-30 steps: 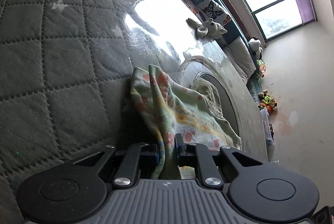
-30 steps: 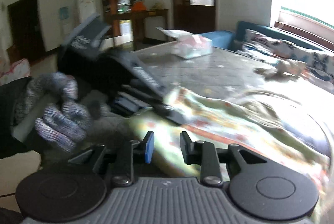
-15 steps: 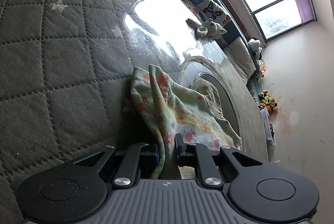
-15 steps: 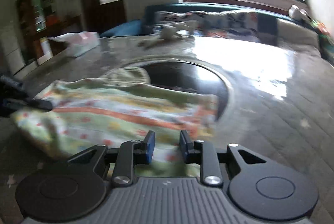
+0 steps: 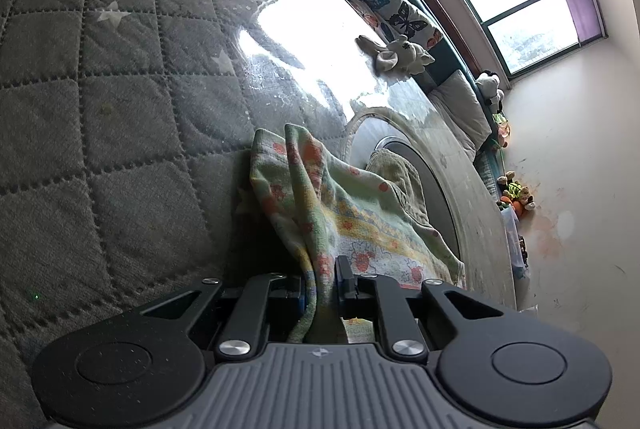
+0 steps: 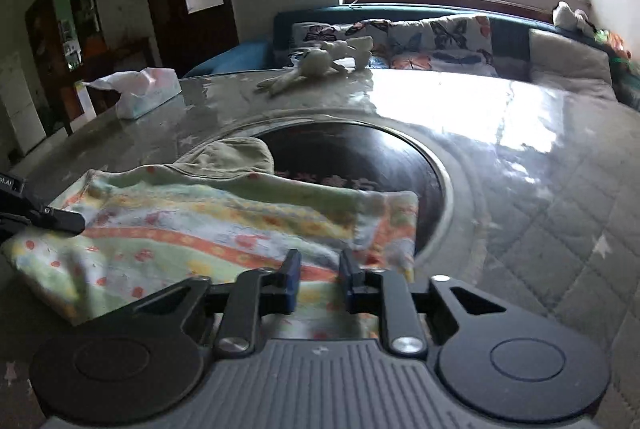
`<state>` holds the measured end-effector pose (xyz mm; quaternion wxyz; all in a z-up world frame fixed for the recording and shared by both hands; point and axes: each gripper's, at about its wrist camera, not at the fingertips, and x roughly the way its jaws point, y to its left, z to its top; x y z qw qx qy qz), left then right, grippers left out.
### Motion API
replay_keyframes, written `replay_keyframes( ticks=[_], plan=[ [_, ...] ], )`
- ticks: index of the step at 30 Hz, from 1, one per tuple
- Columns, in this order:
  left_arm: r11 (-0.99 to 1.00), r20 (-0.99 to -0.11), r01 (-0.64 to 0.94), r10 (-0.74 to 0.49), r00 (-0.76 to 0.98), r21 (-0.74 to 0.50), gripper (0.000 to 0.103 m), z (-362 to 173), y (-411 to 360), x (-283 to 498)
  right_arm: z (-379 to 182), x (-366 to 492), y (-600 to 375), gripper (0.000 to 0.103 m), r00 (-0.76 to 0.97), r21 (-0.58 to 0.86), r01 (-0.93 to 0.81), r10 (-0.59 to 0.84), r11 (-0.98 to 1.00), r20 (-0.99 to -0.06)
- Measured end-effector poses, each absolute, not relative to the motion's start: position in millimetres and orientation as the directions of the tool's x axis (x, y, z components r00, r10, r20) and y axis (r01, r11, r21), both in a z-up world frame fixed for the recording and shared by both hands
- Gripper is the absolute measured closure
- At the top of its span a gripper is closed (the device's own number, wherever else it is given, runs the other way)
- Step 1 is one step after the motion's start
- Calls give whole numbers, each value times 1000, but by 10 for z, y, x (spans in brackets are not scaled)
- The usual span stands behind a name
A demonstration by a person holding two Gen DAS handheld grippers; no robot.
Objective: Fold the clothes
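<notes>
A pale green cloth with orange and yellow printed bands (image 6: 208,229) lies partly folded on the table, its far edge over a round dark inset. My left gripper (image 5: 322,277) is shut on a bunched corner of this patterned cloth (image 5: 320,197); its finger also shows at the left edge of the right wrist view, as the left gripper's finger (image 6: 60,219). My right gripper (image 6: 318,271) hovers open just above the cloth's near edge, nothing between its fingers. An olive-green garment (image 6: 232,157) lies under the cloth at the inset's rim.
The table has a grey quilted cover with stars (image 5: 100,89) under clear plastic and a round dark inset (image 6: 360,165). A tissue pack (image 6: 140,91) and a soft toy rabbit (image 6: 320,63) lie at the far side. A sofa with butterfly cushions (image 6: 440,41) stands beyond.
The right gripper has swung from facing the gloved hand and left gripper round to the cloth's near edge, closing in on it. The left gripper has kept still, holding its corner.
</notes>
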<state>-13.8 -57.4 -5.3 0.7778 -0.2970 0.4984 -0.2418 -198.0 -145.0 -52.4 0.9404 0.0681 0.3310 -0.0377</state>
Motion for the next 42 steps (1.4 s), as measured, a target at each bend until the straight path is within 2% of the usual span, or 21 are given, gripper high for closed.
replay_keyframes(
  ticks=[5,7,8,14,16,20,23,34,42],
  plan=[
    [709,-632,86,-671,388,-700,88,-56,-586,-140,-497,-1994,-1570,85,774,81,184,-94,979,-626],
    [710,-632,88,-670,390,-699,88,-55,-590,-143,-480,-1990,-1622,71,776,84,211,-115,974,-620],
    [711,-632,90,-669,390,-697,88,-53,-593,-144,-482,-1984,-1639,69,776,85,219,-120,972,-619],
    [720,-637,96,-661,396,-687,88,-40,-618,-153,-551,-1918,-1671,68,764,126,220,-90,967,-638],
    [727,-641,104,-655,400,-679,88,-26,-634,-162,-562,-1906,-1663,71,762,136,217,-81,967,-642],
    [750,-655,124,-635,410,-649,88,16,-671,-179,-580,-1897,-1632,89,761,151,216,-69,965,-645],
    [765,-659,144,-621,424,-628,89,64,-688,-203,-545,-1912,-1609,96,772,159,216,-69,963,-631],
    [807,-636,216,-571,518,-549,91,469,-536,-406,-96,-1905,-1365,100,833,173,134,-16,976,-553],
    [843,-627,180,-504,594,-507,92,638,-99,-521,59,-1647,-884,100,839,161,14,75,987,-538]
  ],
)
